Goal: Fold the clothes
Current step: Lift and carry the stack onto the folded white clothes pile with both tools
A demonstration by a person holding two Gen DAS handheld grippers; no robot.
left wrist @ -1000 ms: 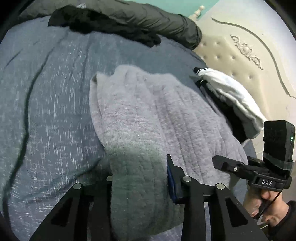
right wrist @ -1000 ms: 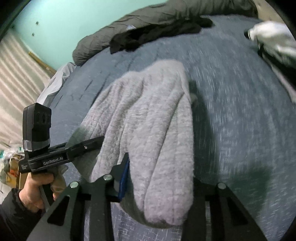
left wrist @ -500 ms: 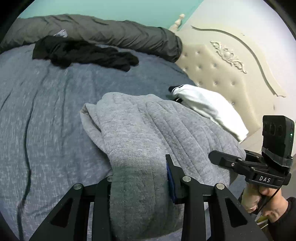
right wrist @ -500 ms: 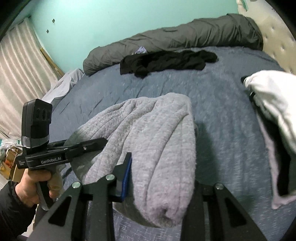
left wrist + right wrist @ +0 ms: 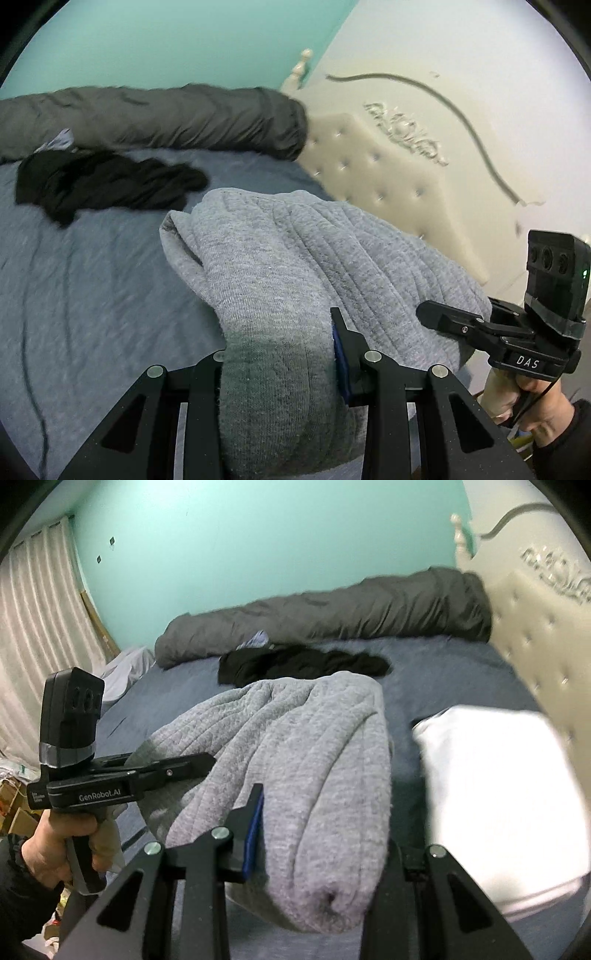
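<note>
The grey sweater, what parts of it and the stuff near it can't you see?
- Grey sweater: both views, its near end is bunched inside the left gripper and right gripper, so its folds and far fingers are covered.
- White cloth: right view, blurred, near edge cut off.
- Black clothes: left view, crumpled, kind unclear.

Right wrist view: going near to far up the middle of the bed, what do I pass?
Right tongs clamped on the grey garment → black garment → rolled dark grey duvet → teal wall.
</note>
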